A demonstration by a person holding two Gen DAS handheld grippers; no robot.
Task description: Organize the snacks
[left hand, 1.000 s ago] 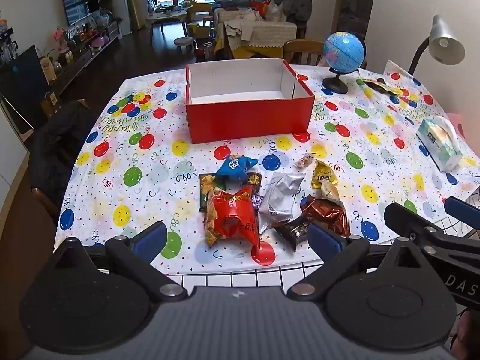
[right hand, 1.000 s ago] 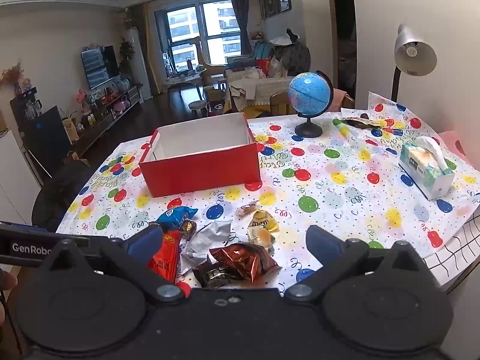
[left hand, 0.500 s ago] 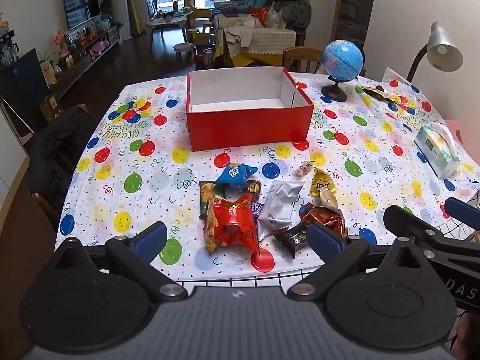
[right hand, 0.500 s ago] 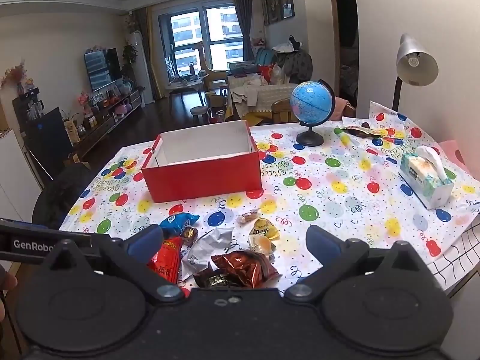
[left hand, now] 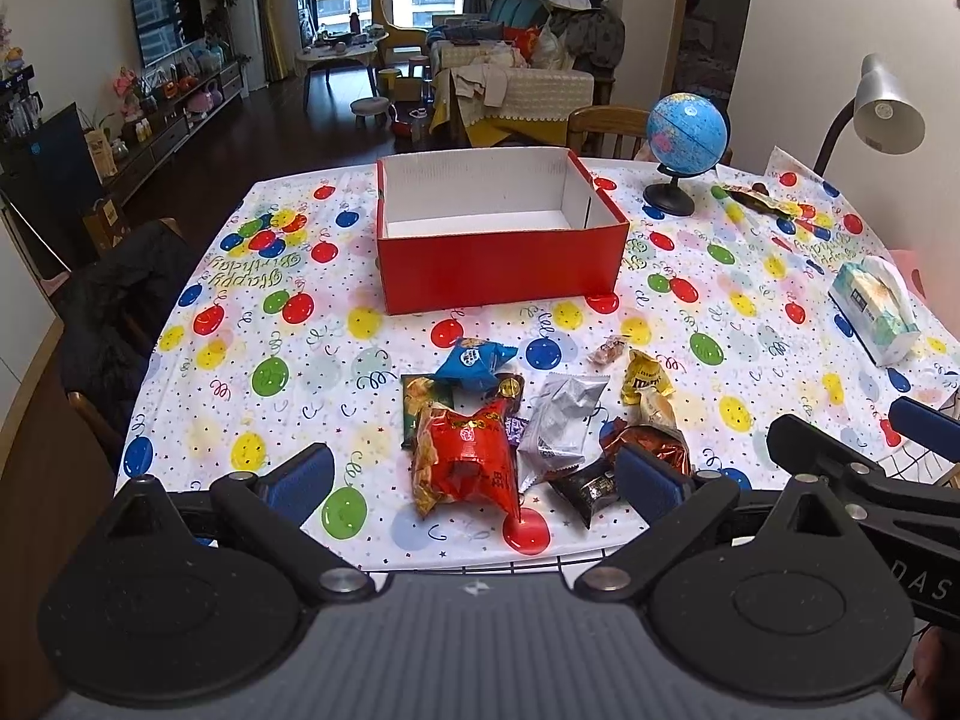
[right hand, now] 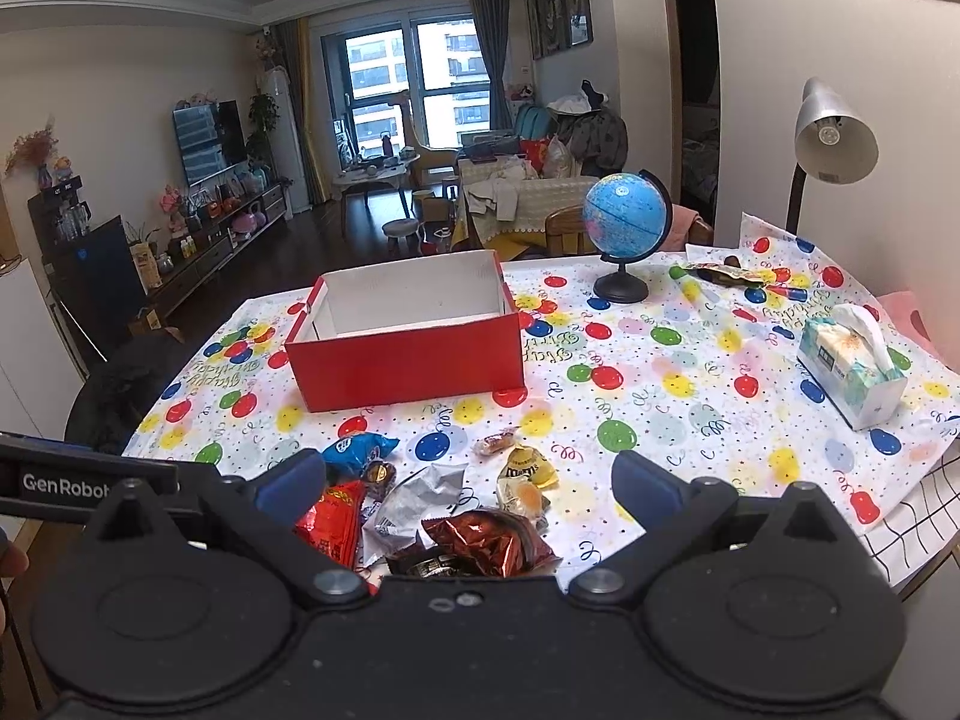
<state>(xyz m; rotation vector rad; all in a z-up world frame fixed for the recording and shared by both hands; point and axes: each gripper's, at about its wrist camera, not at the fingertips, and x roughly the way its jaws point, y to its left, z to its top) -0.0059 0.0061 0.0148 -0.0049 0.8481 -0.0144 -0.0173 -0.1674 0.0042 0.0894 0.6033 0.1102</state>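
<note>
the crinkled red foil snack bag (left hand: 465, 459) is seen lying on the balloon-print tablecloth (left hand: 240, 360), straight ahead between the spread, empty jaws of the left gripper (left hand: 474, 474), long axis pointing toward the empty red cardboard box (left hand: 498, 261); the right gripper (right hand: 465, 483), likewise spread and empty, is judged farther off.

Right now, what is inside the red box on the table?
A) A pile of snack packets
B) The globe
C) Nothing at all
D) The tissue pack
C: the red box shows only bare white walls and floor, while the snack packets lie on the tablecloth in front of it.
</note>
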